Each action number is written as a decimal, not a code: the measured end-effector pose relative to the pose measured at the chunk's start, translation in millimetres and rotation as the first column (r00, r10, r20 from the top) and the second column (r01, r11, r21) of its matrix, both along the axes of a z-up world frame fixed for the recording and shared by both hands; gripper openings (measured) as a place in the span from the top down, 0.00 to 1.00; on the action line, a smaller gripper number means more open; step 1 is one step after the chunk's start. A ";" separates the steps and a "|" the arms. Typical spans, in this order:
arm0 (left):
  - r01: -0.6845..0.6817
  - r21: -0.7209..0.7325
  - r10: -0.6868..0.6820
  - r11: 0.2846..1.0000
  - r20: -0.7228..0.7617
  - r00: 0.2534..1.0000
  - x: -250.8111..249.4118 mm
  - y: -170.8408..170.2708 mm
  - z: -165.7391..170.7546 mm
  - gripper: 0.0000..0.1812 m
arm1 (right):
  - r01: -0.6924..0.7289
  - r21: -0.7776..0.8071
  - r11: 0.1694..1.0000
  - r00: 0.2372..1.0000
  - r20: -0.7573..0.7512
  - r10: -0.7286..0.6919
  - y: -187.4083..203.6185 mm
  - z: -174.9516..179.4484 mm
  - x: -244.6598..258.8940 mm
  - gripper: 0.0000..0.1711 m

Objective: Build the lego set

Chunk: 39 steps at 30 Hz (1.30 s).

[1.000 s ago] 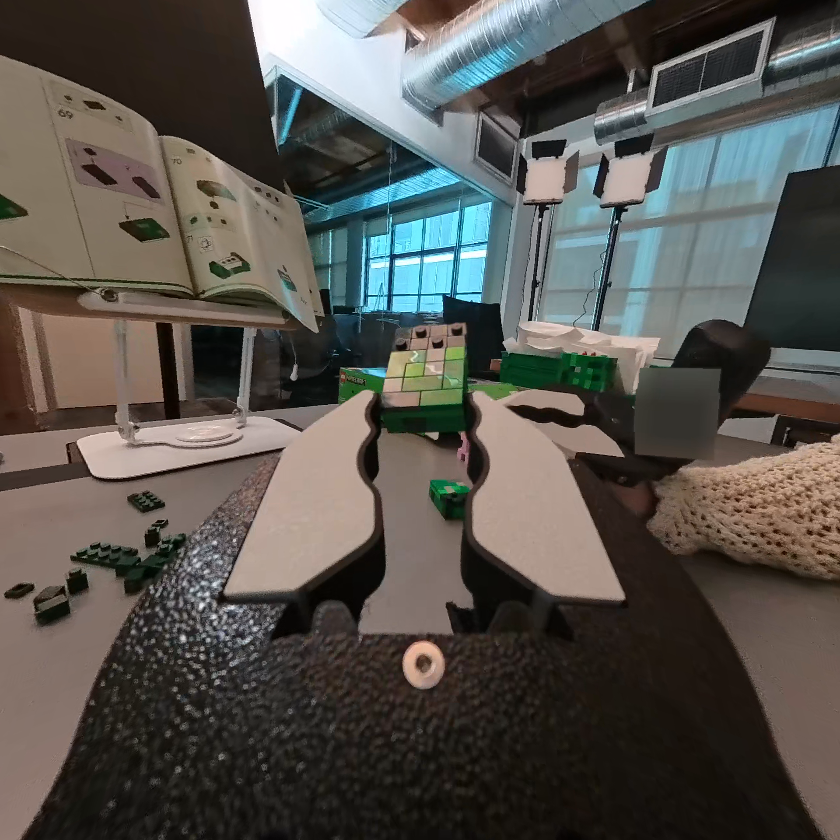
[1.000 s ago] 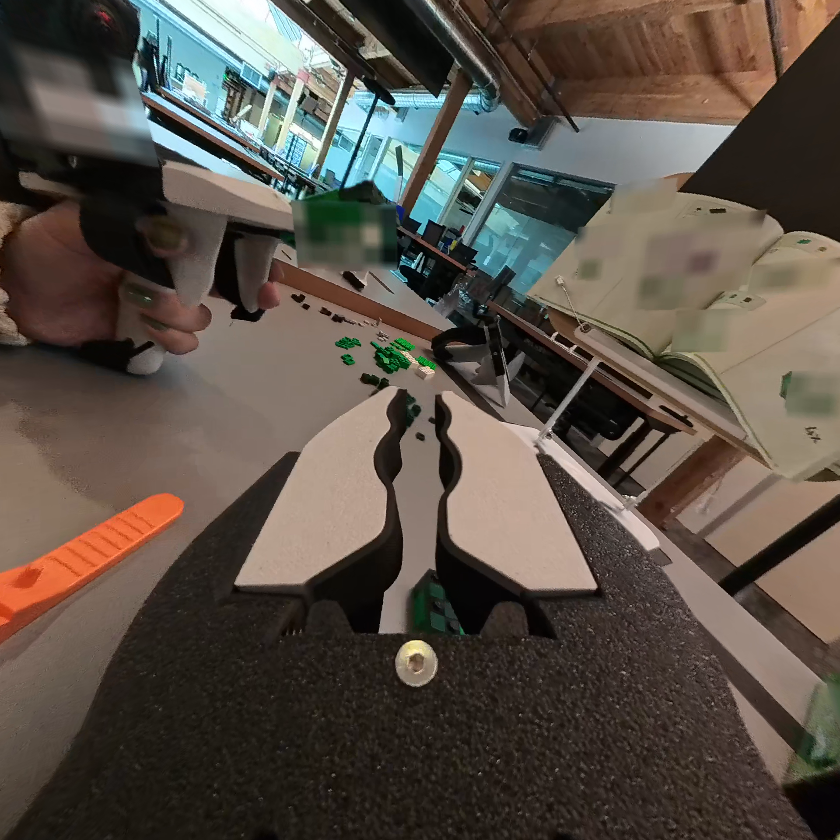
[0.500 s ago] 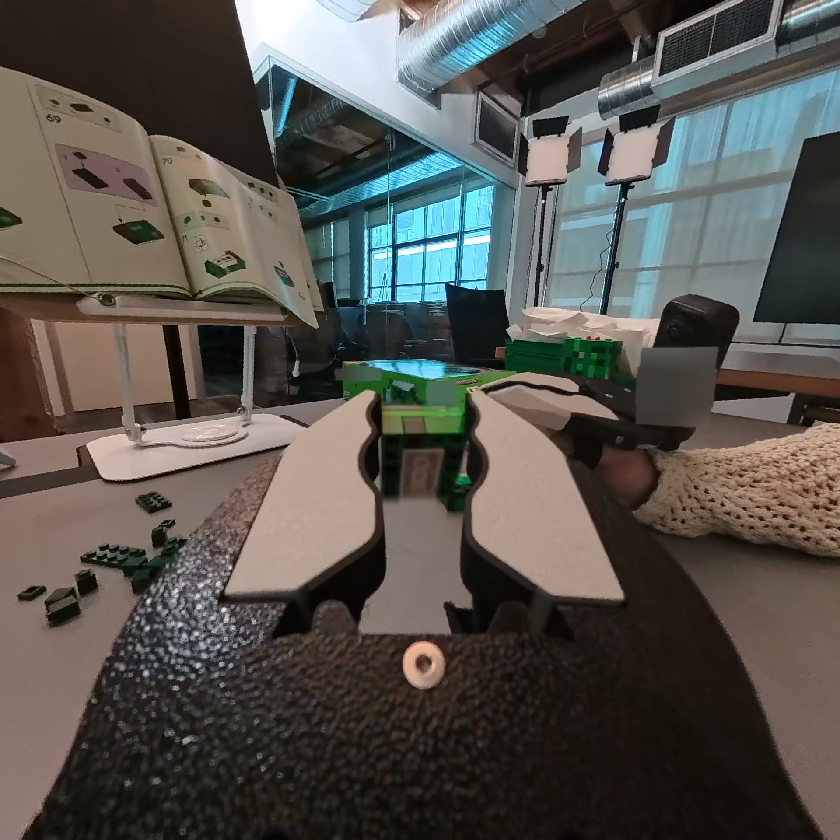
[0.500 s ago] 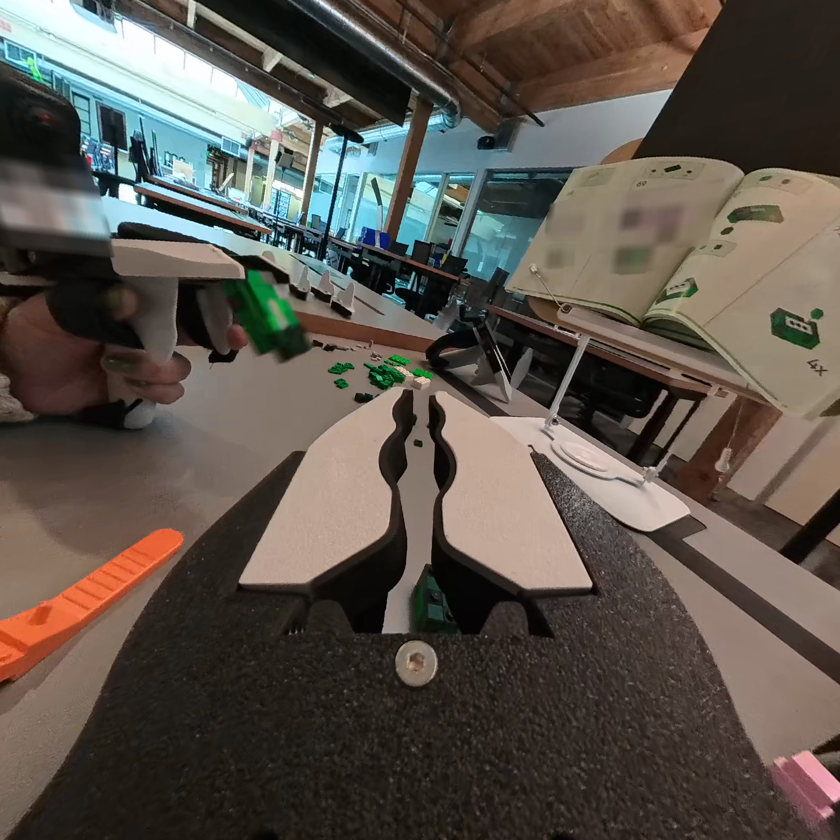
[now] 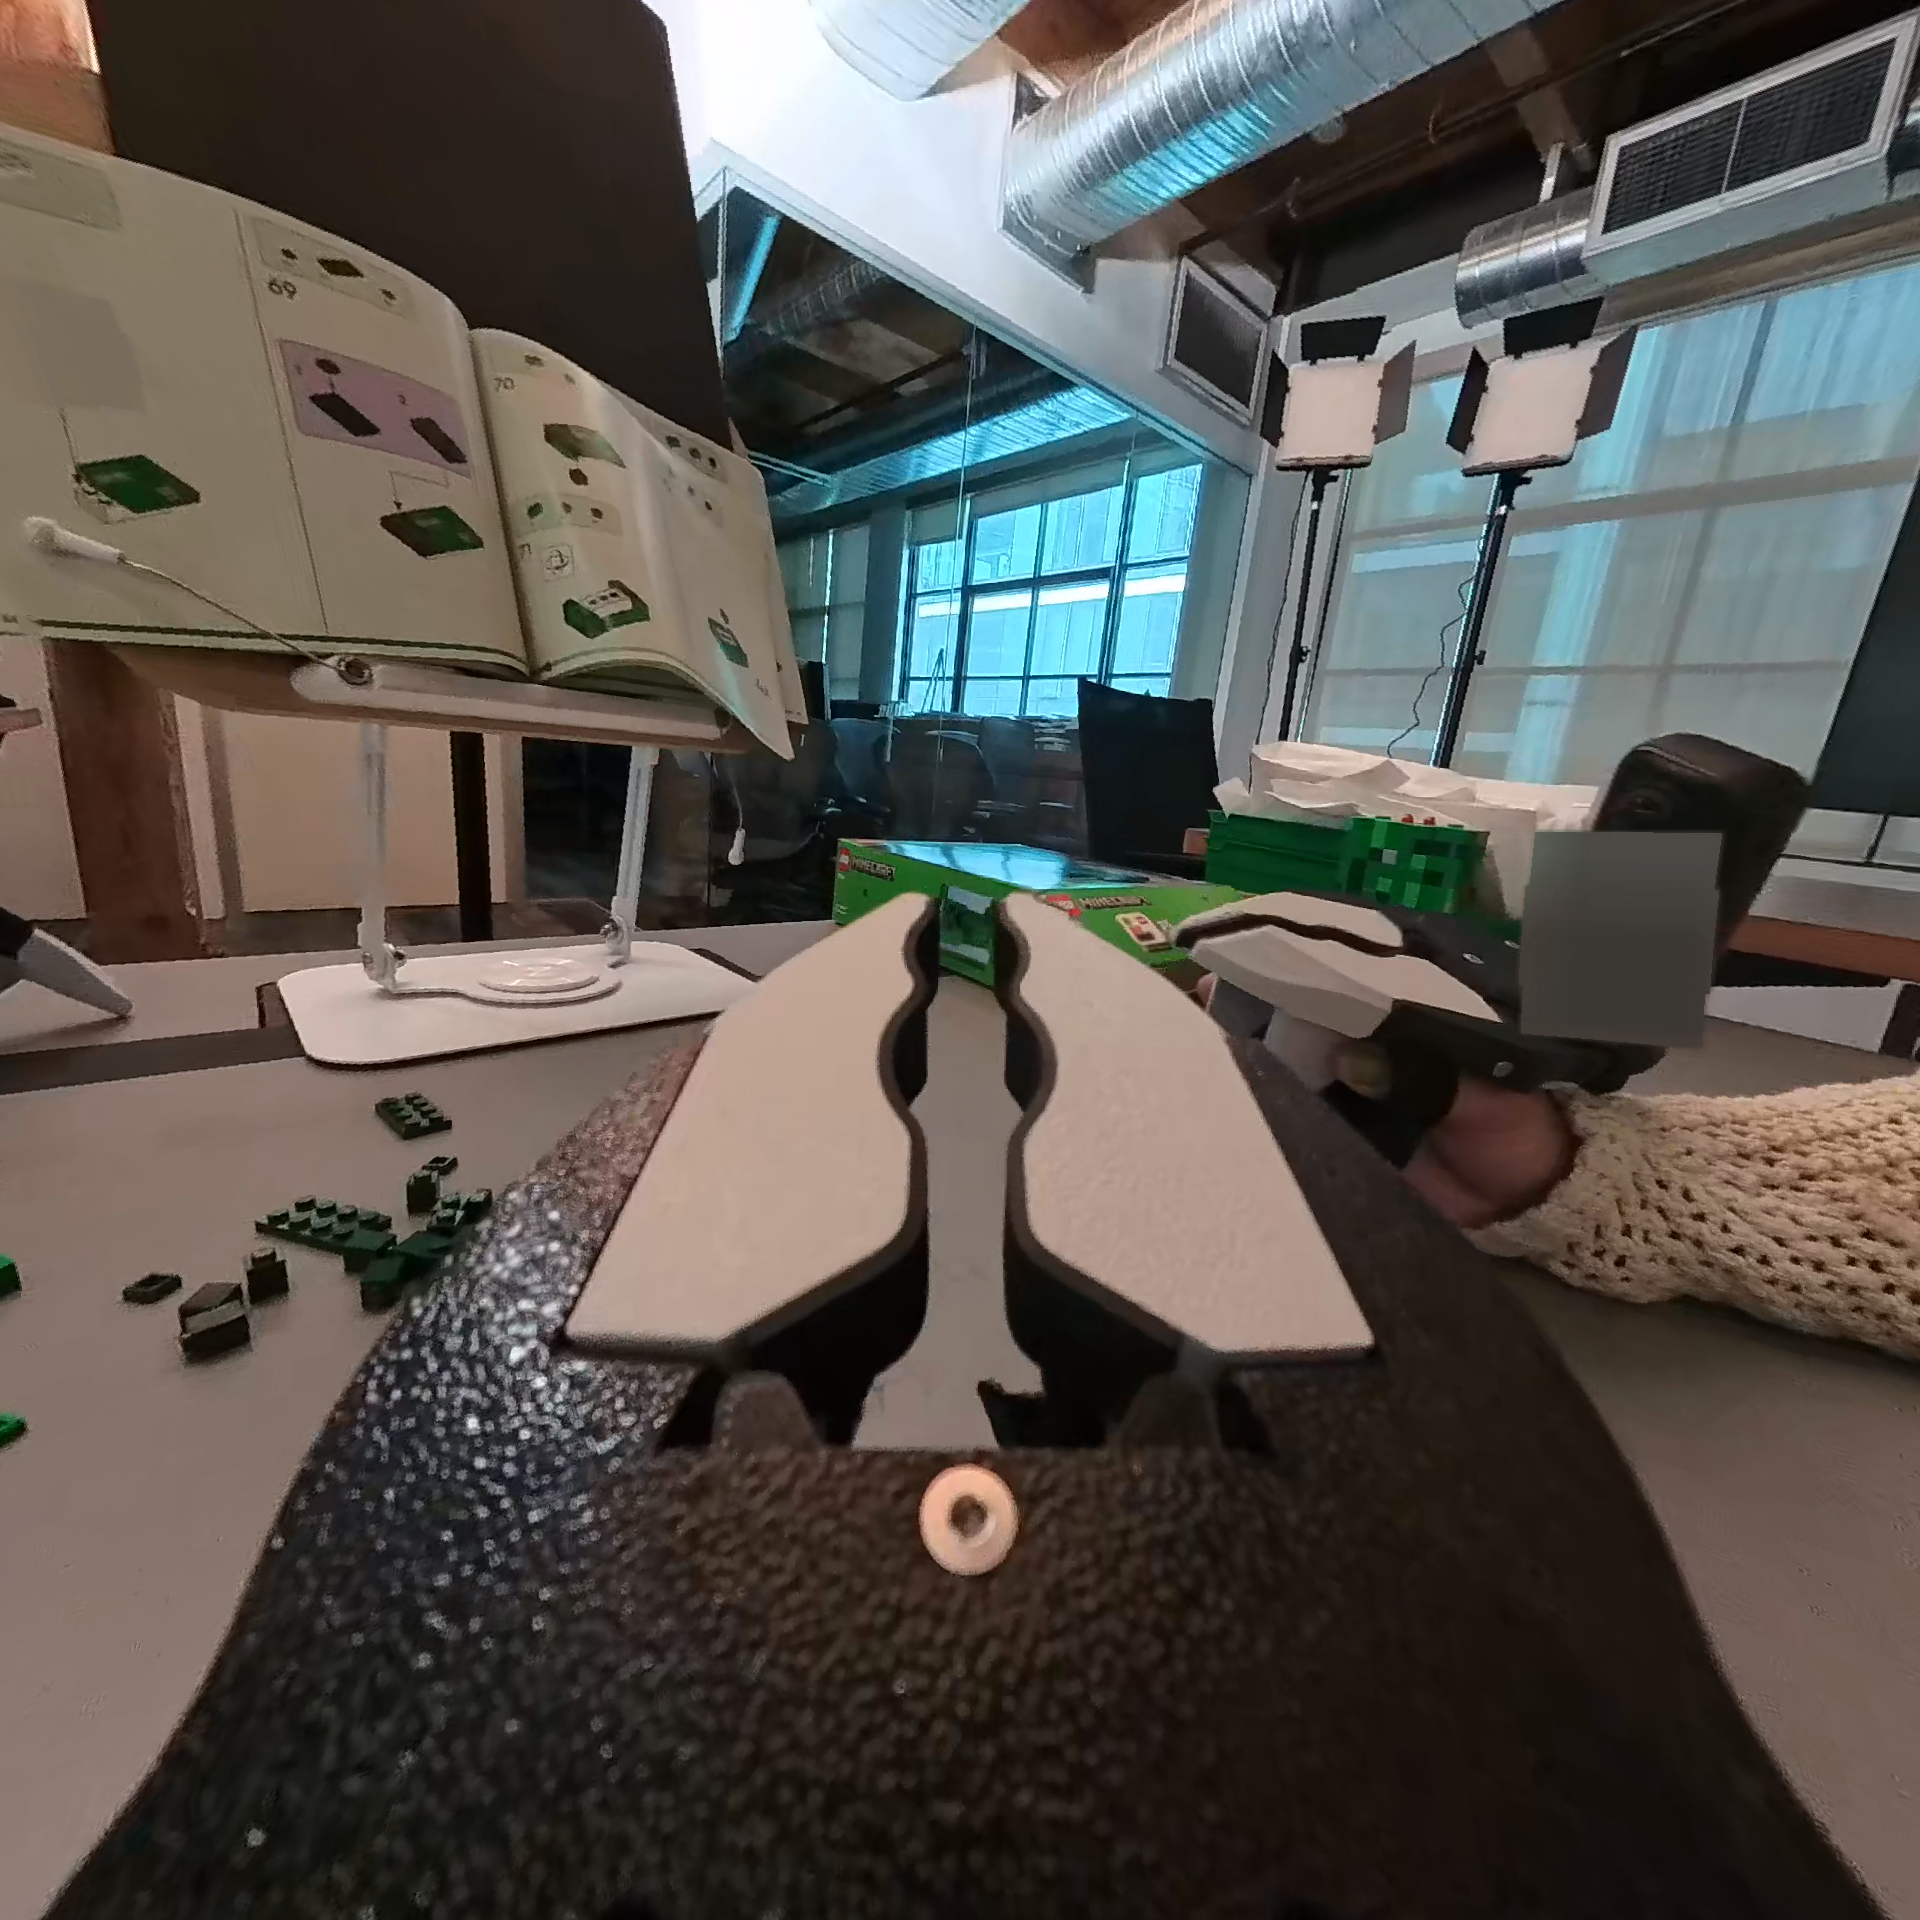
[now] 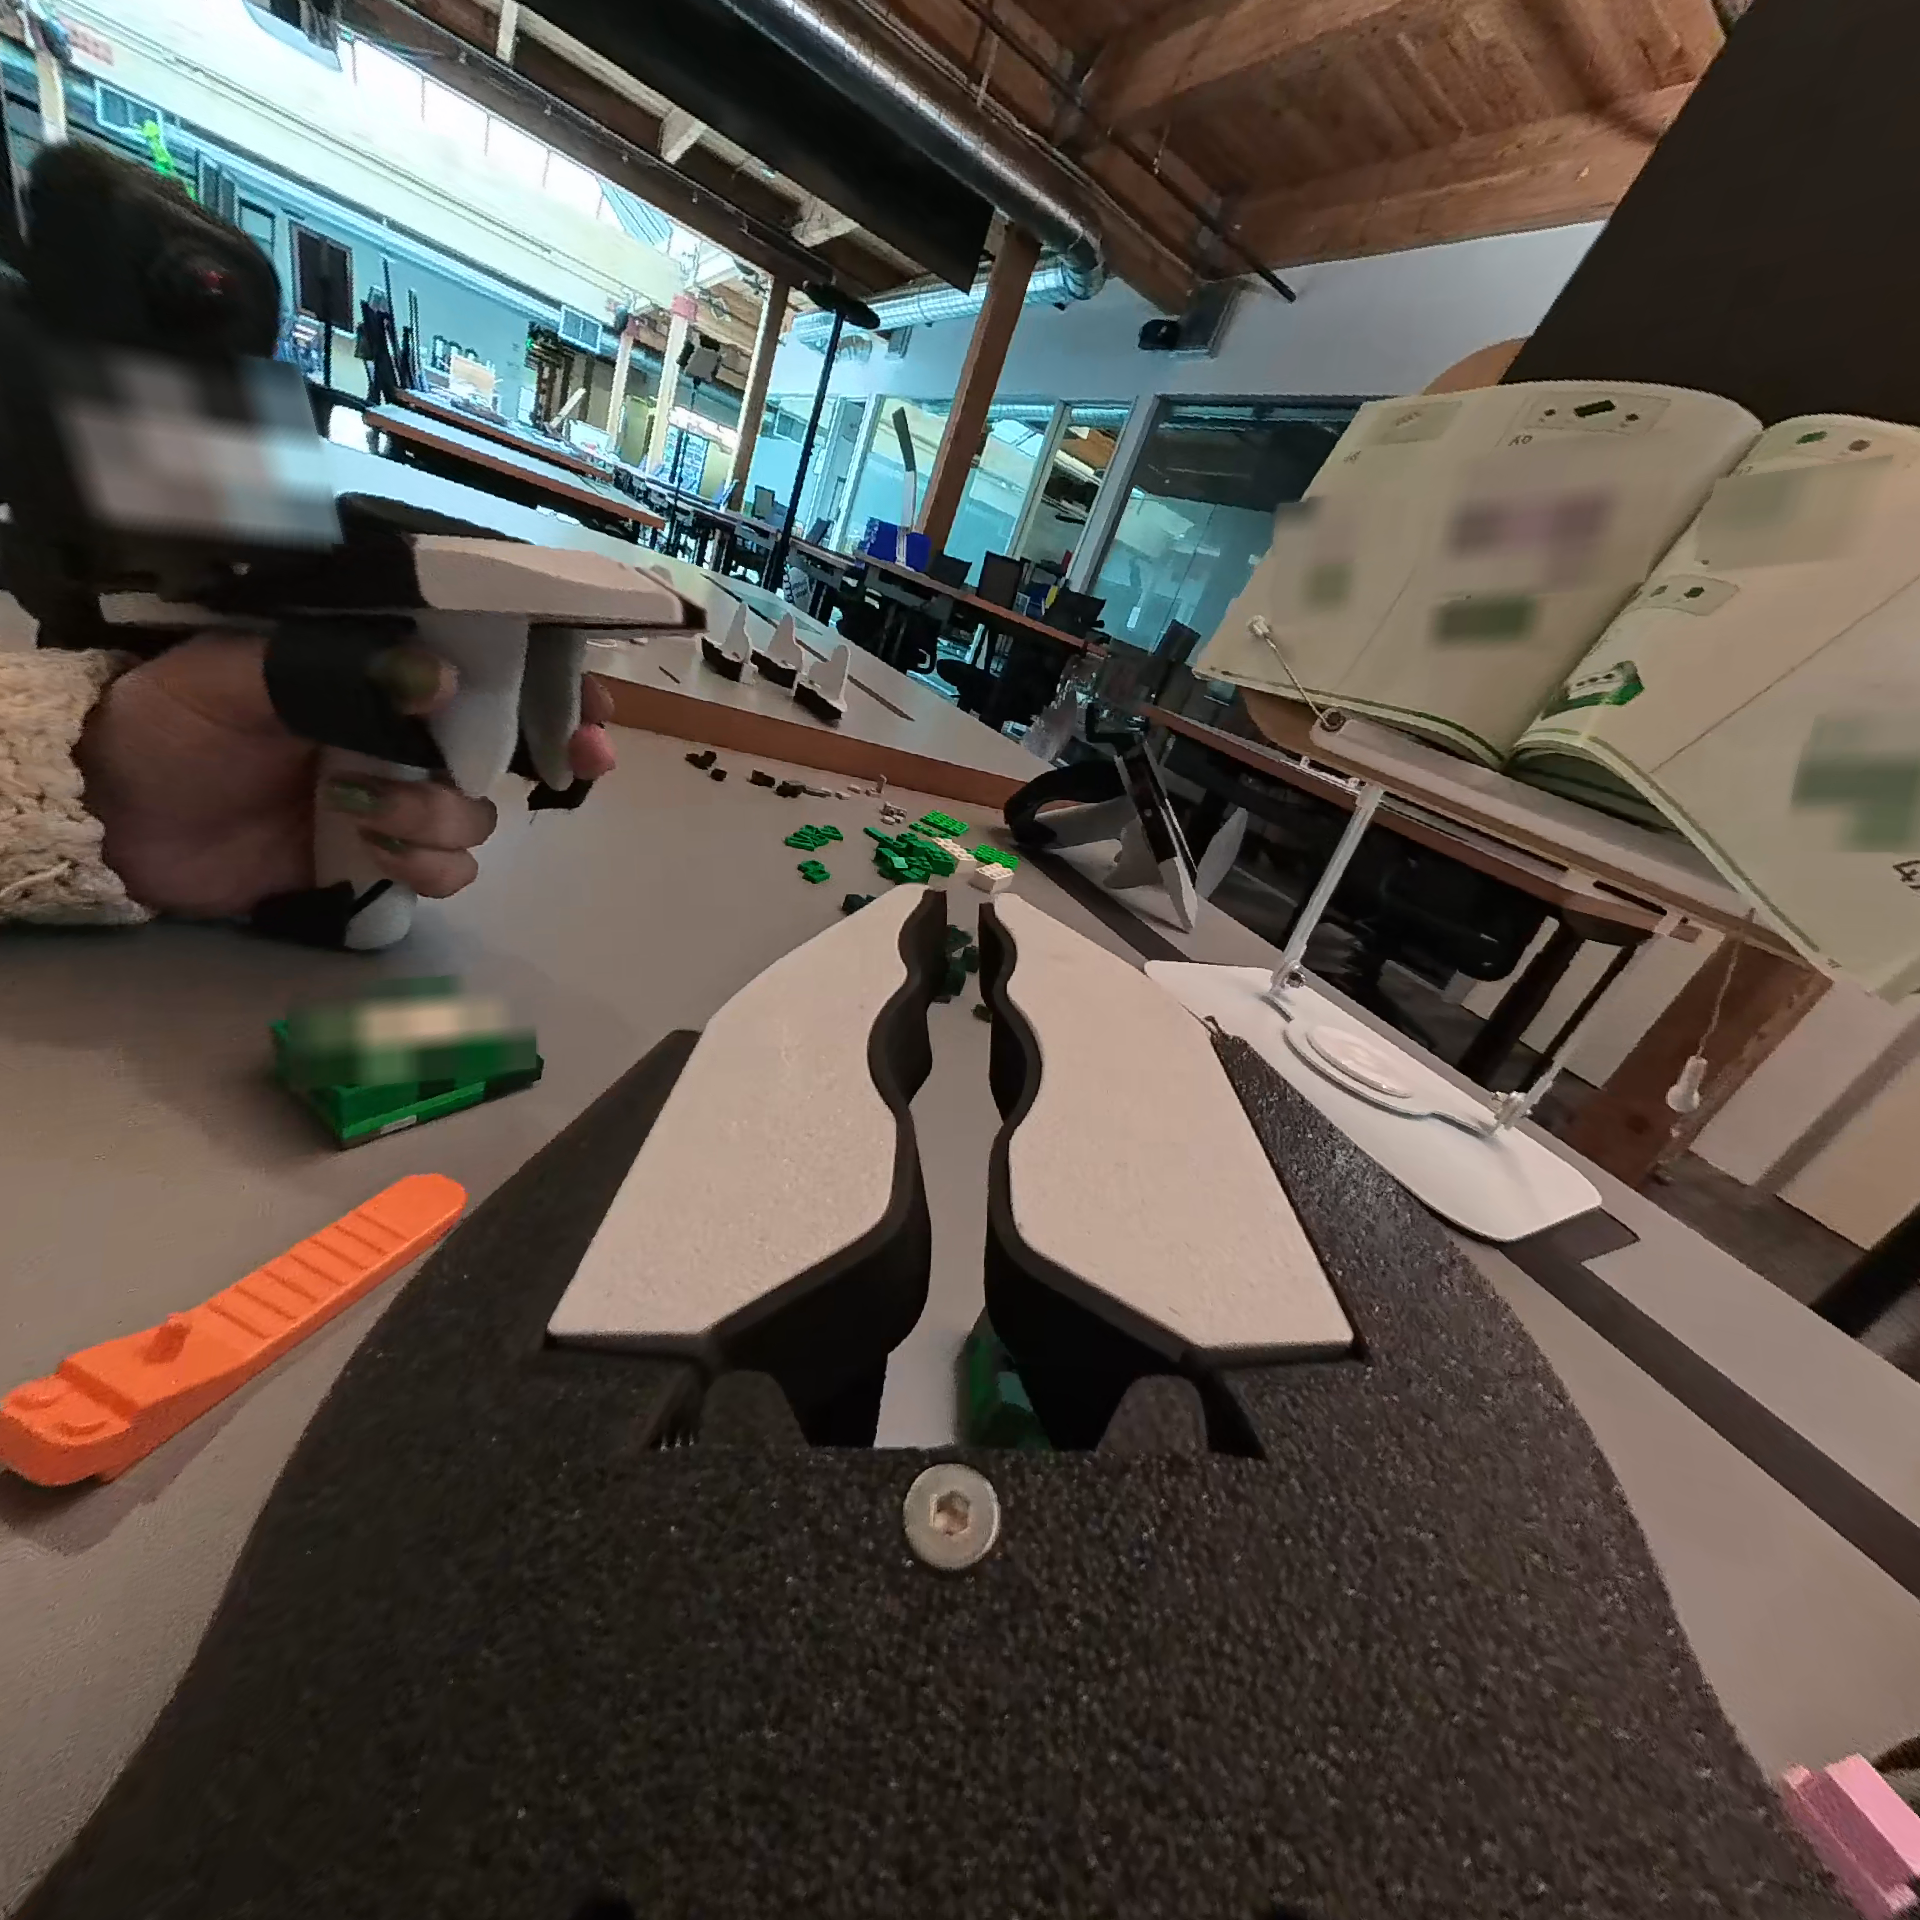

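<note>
Both empty w/ narrow gaps: left gripper (image 5: 961,914), right gripper (image 6: 961,914); neither grips anything. The green sub-build (image 6: 405,1055) lies flat on the table (image 6: 156,1174) at ~9 o'clock in right wrist view, long axis roughly 9–3, mosaic-patched face up, near the orange separator (image 6: 223,1325). Next, prob: check manual (image 5: 395,499), then approach dark green pieces (image 5: 332,1231) at 9 o'clock low and square, pinching one plate only.

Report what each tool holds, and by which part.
Left tool: nothing. Right tool: a small green piece sits deep between its finger bases; whether it is clamped cannot be told.
</note>
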State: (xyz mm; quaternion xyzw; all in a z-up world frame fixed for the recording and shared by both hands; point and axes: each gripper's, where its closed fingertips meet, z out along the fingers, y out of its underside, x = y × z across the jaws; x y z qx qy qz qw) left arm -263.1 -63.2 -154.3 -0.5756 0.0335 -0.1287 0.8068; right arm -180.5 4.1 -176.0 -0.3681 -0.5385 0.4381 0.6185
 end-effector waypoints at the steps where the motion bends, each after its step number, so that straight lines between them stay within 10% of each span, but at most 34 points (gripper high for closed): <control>1: 0.000 -0.008 0.000 1.000 -0.001 1.000 0.1 1.1 -0.7 0.95 | -0.002 0.010 1.000 1.000 0.004 0.002 -1.4 -0.5 0.2 0.97; 39: -0.010 -0.051 0.007 0.999 -0.060 0.998 7.2 10.1 -5.7 0.96 | 0.056 0.121 0.991 0.997 0.050 -0.063 -2.8 -9.0 -2.9 0.97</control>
